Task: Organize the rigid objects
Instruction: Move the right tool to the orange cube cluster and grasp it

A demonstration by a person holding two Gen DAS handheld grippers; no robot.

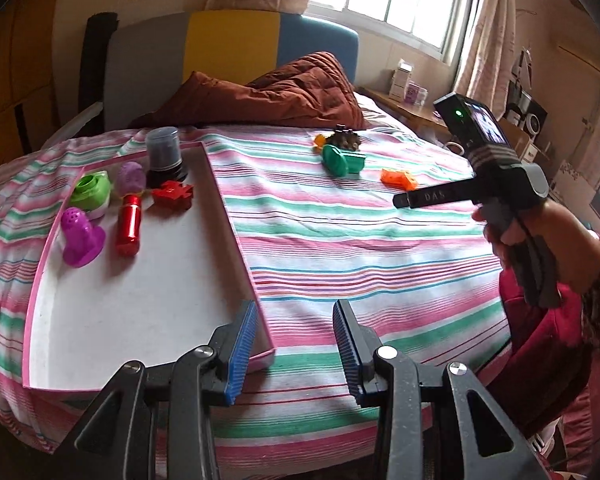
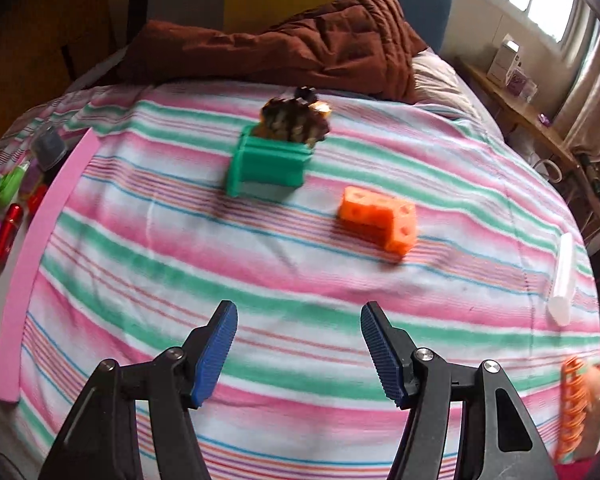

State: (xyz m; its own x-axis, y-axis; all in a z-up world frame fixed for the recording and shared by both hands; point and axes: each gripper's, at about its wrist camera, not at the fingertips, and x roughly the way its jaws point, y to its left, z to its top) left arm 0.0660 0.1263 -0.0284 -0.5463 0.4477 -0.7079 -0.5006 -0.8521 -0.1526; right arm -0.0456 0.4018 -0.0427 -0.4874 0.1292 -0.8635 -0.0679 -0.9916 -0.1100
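A pink-rimmed white tray lies on the striped bed and holds a purple funnel-shaped toy, a red cylinder, a green ring piece, a red cutter, a purple ball and a dark jar. On the bedspread lie a green block, an orange holed block, and a brown spiky object. My left gripper is open and empty over the tray's near right corner. My right gripper is open and empty, short of the orange block.
A brown quilt is heaped at the headboard. A white tube lies at the bed's right edge, an orange coil at the lower right. A wooden side table with boxes stands by the window.
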